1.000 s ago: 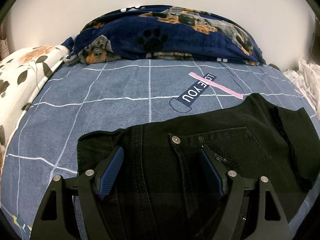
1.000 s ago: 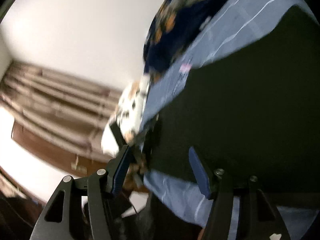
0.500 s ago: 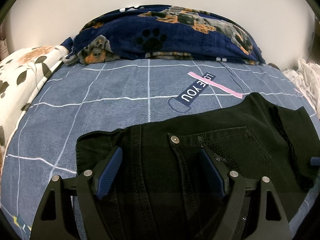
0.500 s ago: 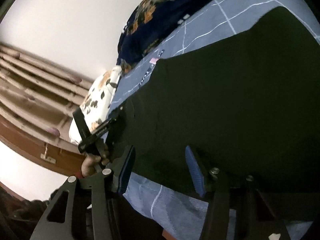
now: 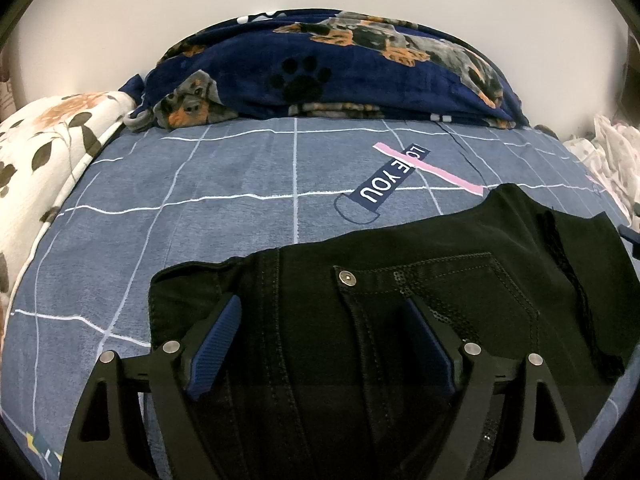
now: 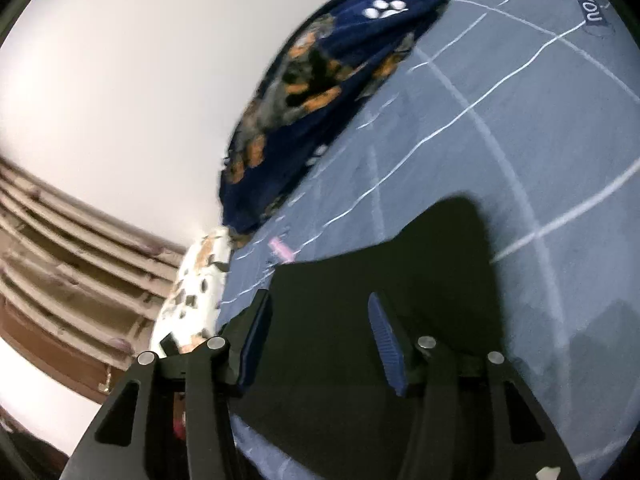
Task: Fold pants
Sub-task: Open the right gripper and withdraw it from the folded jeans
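Note:
Black pants lie on the blue grid bedsheet, waistband and metal button toward me, a leg end folded over at the right. My left gripper is open and hovers just over the waist area, holding nothing. In the right wrist view the pants show as a dark slab on the sheet. My right gripper is open above their edge, tilted, and empty.
A navy dog-print blanket is piled at the head of the bed against the white wall. A floral pillow lies at the left edge and white cloth at the right. Curtains hang beyond the bed.
My right gripper has swung and moved along the pants, so more of the bedsheet and blanket now show. The left gripper has hardly moved. The pants lie as before.

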Demonstrator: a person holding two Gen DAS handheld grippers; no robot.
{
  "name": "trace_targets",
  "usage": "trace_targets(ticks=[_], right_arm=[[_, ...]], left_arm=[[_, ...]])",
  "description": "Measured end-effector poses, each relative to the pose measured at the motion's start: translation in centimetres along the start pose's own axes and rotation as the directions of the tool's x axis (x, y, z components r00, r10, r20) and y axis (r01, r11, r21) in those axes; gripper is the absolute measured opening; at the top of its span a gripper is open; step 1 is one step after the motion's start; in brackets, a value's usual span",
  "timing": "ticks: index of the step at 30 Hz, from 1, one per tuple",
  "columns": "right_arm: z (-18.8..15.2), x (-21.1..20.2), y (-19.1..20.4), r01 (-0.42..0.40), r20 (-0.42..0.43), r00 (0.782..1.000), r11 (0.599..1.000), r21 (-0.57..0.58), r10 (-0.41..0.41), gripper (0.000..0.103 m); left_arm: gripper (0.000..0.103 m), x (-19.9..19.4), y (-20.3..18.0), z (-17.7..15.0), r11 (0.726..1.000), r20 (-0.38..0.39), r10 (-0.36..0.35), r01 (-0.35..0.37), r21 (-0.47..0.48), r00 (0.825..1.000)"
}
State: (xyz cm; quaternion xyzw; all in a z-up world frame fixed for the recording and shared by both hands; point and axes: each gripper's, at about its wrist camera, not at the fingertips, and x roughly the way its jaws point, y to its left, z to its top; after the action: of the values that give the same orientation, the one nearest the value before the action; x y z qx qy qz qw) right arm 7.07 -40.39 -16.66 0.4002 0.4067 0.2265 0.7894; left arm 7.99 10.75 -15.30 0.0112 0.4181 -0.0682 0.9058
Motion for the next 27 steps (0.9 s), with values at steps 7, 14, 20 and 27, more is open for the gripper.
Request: trace_targets(ticks=[7, 14, 20, 27], right_arm=[[1.4, 1.8, -5.8, 0.022, -0.056, 0.998, 0.976, 0.217, -0.010, 0.016], [1.1, 0.4, -7.0, -0.082, 0.025, 0.997, 0.957, 0.280, 0.078, 0.017], [2.6, 0.6, -7.9, -0.042, 0.026, 0.999, 0.952, 0.303, 0.036, 0.013], [2.6, 0.4, -10.0, -0.083, 0.062, 0.996, 0.909, 0.409, 0.063, 0.006]], left_arm=[[0.084, 0.0, -0.2, 0.0, 1.000, 0.000, 0.000, 0.000, 0.000, 1.000], [0.085, 0.1, -0.2, 0.0, 1.000, 0.001, 0.000, 0.000, -0.001, 1.000], [0.085, 0.1, -0.1, 0.0, 1.000, 0.001, 0.000, 0.000, 0.000, 1.000], [0.086, 0.1, -0.1, 0.0, 1.000, 0.001, 0.001, -0.001, 0.000, 1.000]])
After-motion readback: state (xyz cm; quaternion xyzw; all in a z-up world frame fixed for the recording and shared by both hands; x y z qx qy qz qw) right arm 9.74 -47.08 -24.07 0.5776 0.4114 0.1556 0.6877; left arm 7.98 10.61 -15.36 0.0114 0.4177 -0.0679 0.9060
